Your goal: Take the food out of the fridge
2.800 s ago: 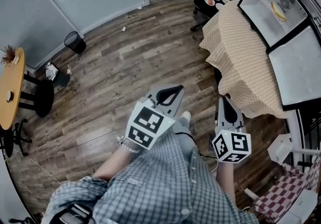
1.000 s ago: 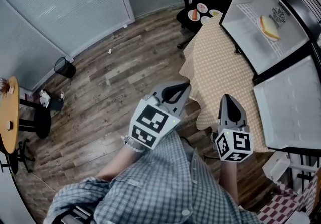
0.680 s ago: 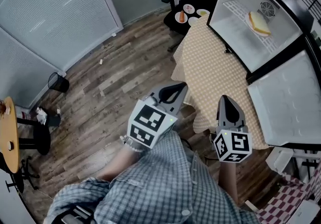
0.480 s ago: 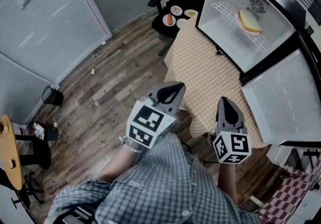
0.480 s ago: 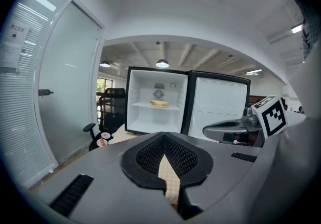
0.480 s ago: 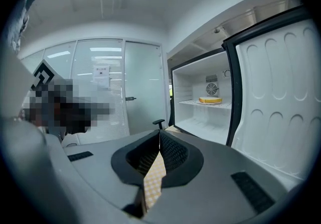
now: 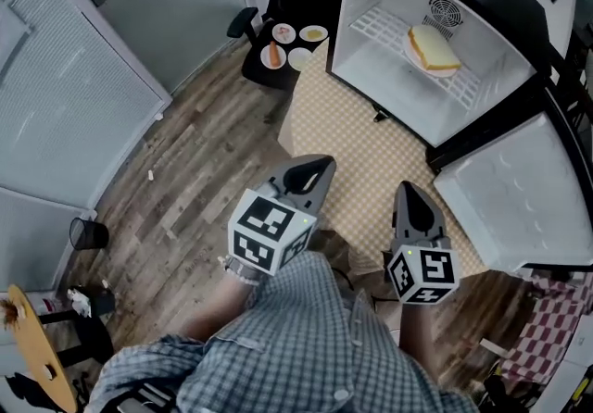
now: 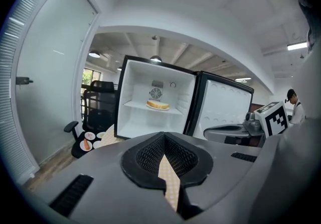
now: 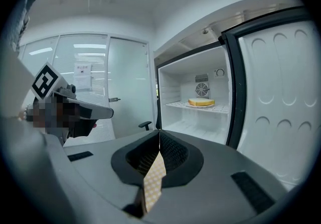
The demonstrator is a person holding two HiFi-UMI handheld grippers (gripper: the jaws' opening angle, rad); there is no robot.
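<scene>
The food is a sandwich on a plate [image 7: 432, 50] that lies on the wire shelf of the small open fridge [image 7: 371, 59]. The fridge stands on a table under a checkered cloth [image 7: 361, 147]. Both gripper views show the sandwich [image 8: 158, 104] [image 9: 201, 102] straight ahead and well out of reach. My left gripper [image 7: 311, 168] hangs over the table's near left edge, its jaws shut and empty. My right gripper [image 7: 406, 192] is beside it over the cloth, also shut and holding nothing. Both point toward the fridge.
The fridge door [image 7: 519, 203] stands swung open at the right. A black office chair [image 7: 278, 55] left of the table carries three small plates of food. A glass partition wall with a door [image 7: 83, 68] runs along the left, with a small bin [image 7: 85, 233] by it.
The view has swung toward the fridge, which now lies nearer and more central. Both grippers have come over the table's edge, still shut and side by side.
</scene>
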